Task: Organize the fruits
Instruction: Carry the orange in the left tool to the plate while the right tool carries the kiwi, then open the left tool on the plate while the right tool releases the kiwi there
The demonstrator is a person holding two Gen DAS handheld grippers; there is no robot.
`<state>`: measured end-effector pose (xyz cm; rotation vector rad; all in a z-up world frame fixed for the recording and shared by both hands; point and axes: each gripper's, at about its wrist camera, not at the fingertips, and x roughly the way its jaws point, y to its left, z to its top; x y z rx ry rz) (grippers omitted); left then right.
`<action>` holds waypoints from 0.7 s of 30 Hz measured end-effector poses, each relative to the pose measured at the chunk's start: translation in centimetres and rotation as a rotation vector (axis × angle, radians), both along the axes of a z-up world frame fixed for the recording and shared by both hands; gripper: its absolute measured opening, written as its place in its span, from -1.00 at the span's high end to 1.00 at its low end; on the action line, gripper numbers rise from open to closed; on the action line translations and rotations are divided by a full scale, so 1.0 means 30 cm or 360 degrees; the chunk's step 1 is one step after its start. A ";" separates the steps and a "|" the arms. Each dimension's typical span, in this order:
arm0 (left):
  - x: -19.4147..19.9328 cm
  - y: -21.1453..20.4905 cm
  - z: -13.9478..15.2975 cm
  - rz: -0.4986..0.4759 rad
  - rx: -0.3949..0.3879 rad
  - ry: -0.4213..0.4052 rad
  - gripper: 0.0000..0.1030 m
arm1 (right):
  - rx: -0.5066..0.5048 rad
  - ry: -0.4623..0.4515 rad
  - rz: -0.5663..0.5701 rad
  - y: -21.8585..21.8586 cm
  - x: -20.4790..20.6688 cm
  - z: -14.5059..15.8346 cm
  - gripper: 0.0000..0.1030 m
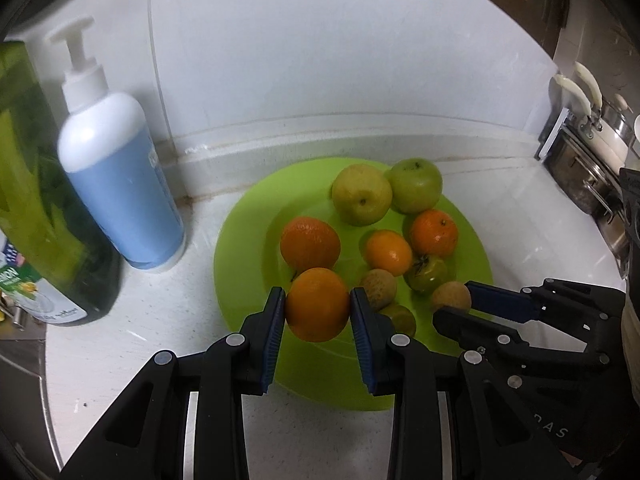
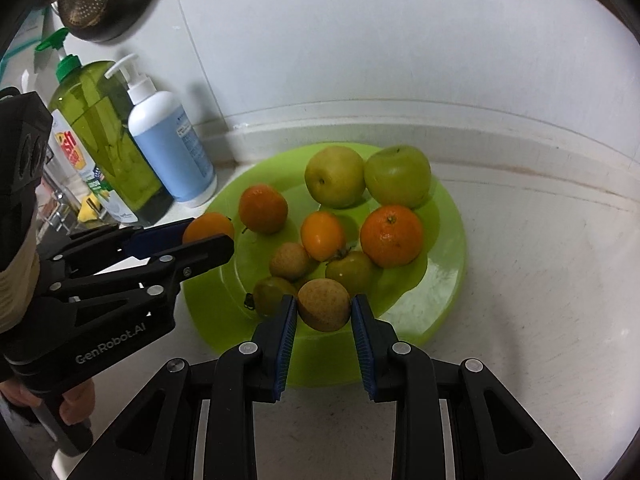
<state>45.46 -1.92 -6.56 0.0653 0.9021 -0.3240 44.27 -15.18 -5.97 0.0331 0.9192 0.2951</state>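
Note:
A lime-green plate (image 1: 232, 264) (image 2: 448, 264) on the white counter carries two green apples, several oranges, green tomato-like fruits and a brown round fruit. My left gripper (image 1: 317, 304) is shut on an orange (image 1: 317, 312), held just above the plate's near left part. In the right wrist view the left gripper (image 2: 210, 232) comes in from the left with that orange (image 2: 208, 225). My right gripper (image 2: 324, 306) is shut on a small brown round fruit (image 2: 324, 312) over the plate's near edge. It also shows as the right gripper (image 1: 454, 300) in the left wrist view.
A white-and-blue pump bottle (image 1: 120, 184) and a green detergent bottle (image 1: 40, 200) stand left of the plate against the white wall. Steel pots (image 1: 592, 152) sit on a rack at the far right. A person's hand (image 2: 76, 400) holds the left gripper's handle.

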 end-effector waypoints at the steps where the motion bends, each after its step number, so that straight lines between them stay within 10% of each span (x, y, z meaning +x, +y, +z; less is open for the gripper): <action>1: 0.002 -0.002 -0.006 -0.0001 0.0004 0.0004 0.36 | -0.0004 0.0007 -0.0003 0.001 0.004 -0.003 0.43; 21: -0.050 -0.007 0.003 0.0049 0.0055 0.0018 0.20 | 0.0046 0.0011 -0.0016 -0.003 0.009 -0.021 0.31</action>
